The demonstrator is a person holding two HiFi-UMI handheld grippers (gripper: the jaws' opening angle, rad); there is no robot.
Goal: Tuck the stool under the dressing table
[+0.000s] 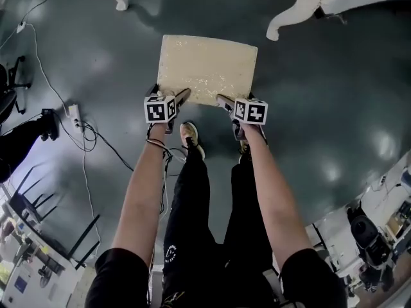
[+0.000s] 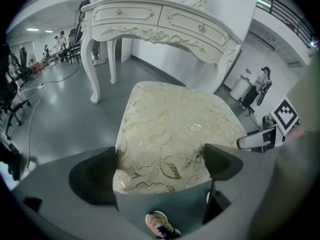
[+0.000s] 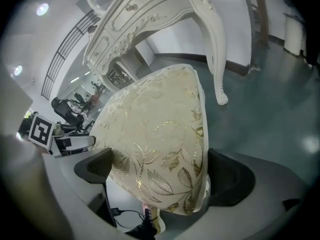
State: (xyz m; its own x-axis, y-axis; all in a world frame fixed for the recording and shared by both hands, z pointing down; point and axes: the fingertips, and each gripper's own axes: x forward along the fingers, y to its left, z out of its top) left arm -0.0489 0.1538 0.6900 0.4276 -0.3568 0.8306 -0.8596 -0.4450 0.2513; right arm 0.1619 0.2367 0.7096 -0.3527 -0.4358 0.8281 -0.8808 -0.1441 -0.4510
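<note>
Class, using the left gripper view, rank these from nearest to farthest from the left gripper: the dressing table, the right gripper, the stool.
1. stool: straight ahead, clamped at its near edge between the jaws of the left gripper.
2. right gripper: off to the right, at the same near edge.
3. dressing table: ahead, beyond the stool's far side.

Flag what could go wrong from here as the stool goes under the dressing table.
The left gripper and right gripper grip only the near corners of the stool, so it may slip or twist when pushed. Its far right corner lies close to a dressing table leg; a skewed push could knock it.
</note>
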